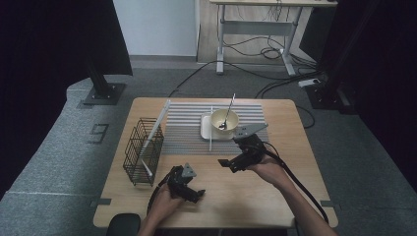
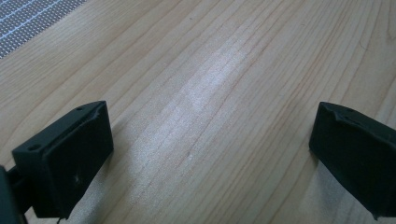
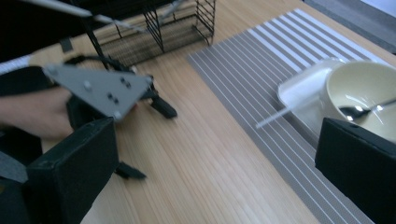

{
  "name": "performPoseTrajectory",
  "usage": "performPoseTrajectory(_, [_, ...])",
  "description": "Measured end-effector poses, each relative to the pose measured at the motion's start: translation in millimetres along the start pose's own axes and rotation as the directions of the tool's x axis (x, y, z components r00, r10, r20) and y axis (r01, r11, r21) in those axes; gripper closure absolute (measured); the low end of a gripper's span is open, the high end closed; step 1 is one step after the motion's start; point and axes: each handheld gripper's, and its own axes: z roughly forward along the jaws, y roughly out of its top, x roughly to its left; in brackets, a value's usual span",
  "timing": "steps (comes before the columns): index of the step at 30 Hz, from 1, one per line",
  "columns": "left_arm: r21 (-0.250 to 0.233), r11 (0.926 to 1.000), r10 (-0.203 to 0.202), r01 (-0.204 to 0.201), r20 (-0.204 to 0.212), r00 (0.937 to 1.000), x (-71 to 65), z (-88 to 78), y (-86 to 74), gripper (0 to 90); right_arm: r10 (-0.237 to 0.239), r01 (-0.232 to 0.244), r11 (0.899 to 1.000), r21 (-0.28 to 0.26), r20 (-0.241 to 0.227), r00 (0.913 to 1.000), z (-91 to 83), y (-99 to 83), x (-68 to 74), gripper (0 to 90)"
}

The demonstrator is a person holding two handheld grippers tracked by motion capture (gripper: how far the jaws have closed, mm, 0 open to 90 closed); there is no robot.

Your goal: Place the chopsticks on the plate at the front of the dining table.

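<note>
The right gripper (image 1: 227,164) is hanging over the wooden table (image 1: 285,147) just in front of the striped mat (image 1: 187,135), its jaws spread wide with nothing between them, pointing leftward across the table. Nearest it, the cream bowl (image 1: 224,119) is sitting upright in a white square dish (image 1: 206,129) on the mat. A dark spoon (image 1: 227,114) is resting in the bowl, its head down inside and its long handle leaning up over the far rim, pointing away from the person. A thin white stick (image 1: 211,129) is lying across the dish, its long axis running front to back, its near end reaching toward the mat's front edge. The left gripper (image 1: 196,194) is hovering low over bare wood well in front of the mat, its jaws likewise released and empty. A black wire basket (image 1: 142,151) is standing just left of the mat, with a long pale rod (image 1: 156,127) leaning across it.
</note>
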Motion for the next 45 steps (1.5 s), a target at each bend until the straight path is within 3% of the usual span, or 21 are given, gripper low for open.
performPoseTrajectory(11, [0.002, 1.0000, -0.001, 0.001, 0.001, 1.0000, 0.0, -0.1, 0.0, 0.0, -0.012, 0.012, 1.000, -0.009, -0.029, 0.9995, 14.6, 36.3, 7.7, 0.0])
performPoseTrajectory(21, [0.003, 1.0000, 0.002, -0.002, 0.001, 1.0000, 0.1, -0.2, -0.1, 0.0, -0.057, 0.057, 0.998, 0.000, -0.082, 0.9950, 35.7, 67.3, 31.3, 0.0])
performPoseTrajectory(34, [0.004, 1.0000, 0.000, 0.000, -0.002, 1.0000, -0.2, -0.1, 0.1, 0.0, -0.125, 0.124, 0.992, -0.019, -0.207, 0.9702, 64.8, 99.0, 72.5, 0.0])
performPoseTrajectory(45, [0.002, 1.0000, -0.001, 0.001, -0.004, 1.0000, -0.4, 0.1, 0.0, 0.0, -0.184, 0.190, 0.982, 0.000, -0.261, 0.9477, 90.3, 112.9, 103.8, 0.0])
